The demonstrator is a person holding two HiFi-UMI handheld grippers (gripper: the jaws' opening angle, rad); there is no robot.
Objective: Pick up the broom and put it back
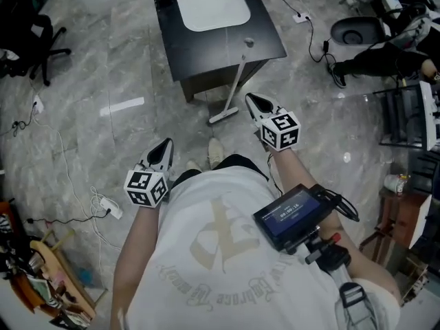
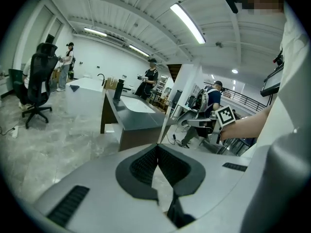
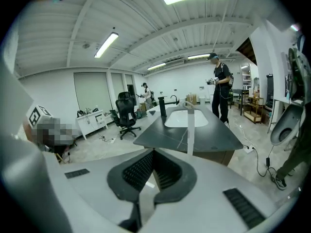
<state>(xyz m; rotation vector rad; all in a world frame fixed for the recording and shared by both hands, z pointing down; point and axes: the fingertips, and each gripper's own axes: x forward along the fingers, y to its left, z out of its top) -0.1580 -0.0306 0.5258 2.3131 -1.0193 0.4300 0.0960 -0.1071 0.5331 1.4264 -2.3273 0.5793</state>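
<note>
Seemingly put back, the broom [image 1: 235, 81] leans upright on the dark bench [image 1: 206, 53], head on the floor [image 1: 103, 67]. The left hand-held gripper [image 1: 166, 144] and right hand-held gripper [image 1: 251, 100] hang clear, jaws pressed together, empty.

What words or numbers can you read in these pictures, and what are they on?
White shirt: curved fancy lettering, too stylised to read.
Small screen: white digits, too small to read.
Marker cubes: black-and-white patterns, no words.
</note>
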